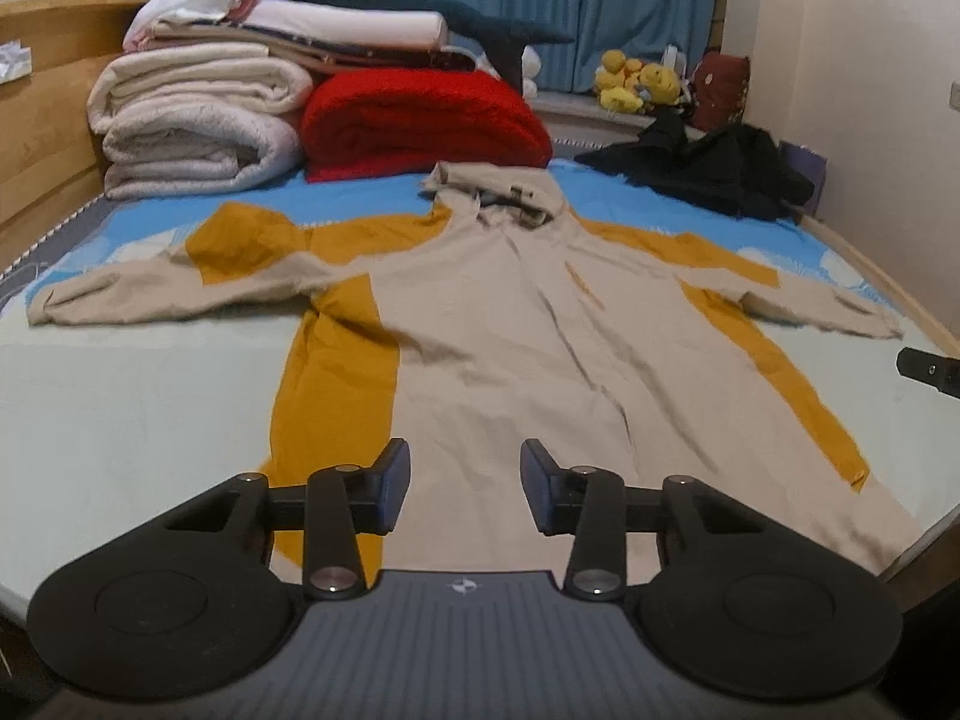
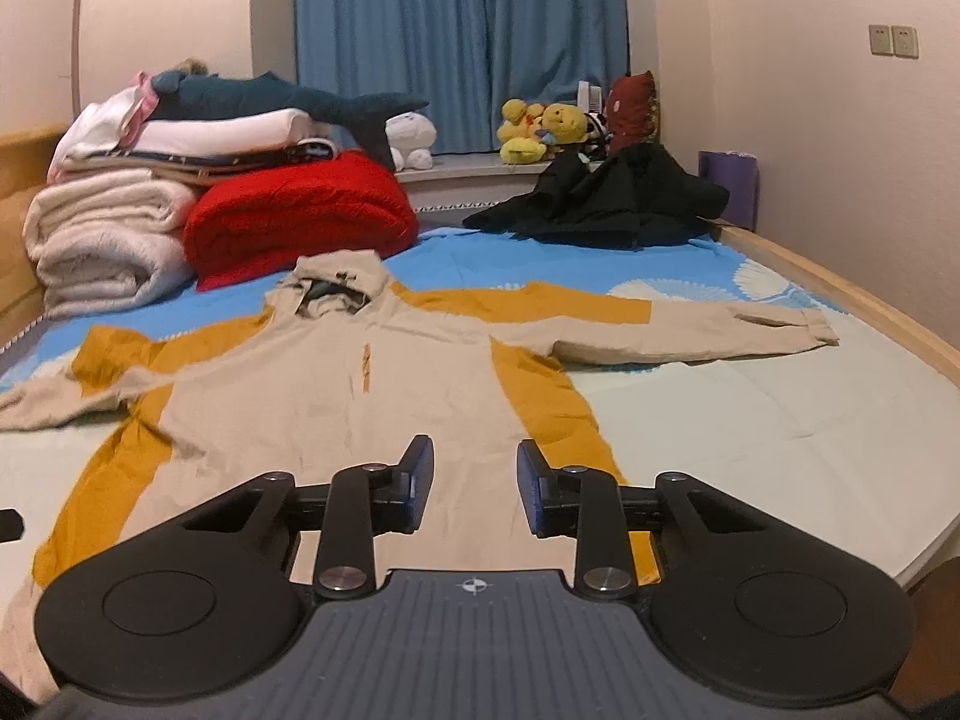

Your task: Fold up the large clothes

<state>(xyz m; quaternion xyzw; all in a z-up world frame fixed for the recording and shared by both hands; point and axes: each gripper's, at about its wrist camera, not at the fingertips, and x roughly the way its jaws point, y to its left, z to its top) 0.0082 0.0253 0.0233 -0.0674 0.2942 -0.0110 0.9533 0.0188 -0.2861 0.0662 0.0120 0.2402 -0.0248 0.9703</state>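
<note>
A large beige and mustard hooded jacket [image 1: 492,324] lies spread flat on the bed, front up, hood toward the far end and both sleeves stretched out sideways. It also shows in the right wrist view [image 2: 360,384]. My left gripper [image 1: 465,495] is open and empty, hovering over the jacket's lower hem near the left side. My right gripper [image 2: 474,495] is open and empty over the hem's right part. The tip of the right gripper shows at the left wrist view's right edge [image 1: 930,369].
Folded white blankets [image 1: 192,126] and a red blanket [image 1: 420,120] are stacked at the far left. A black garment [image 2: 606,198] lies at the far right. Plush toys [image 2: 543,129] sit on the sill. The bed's wooden edge [image 2: 840,294] runs along the right.
</note>
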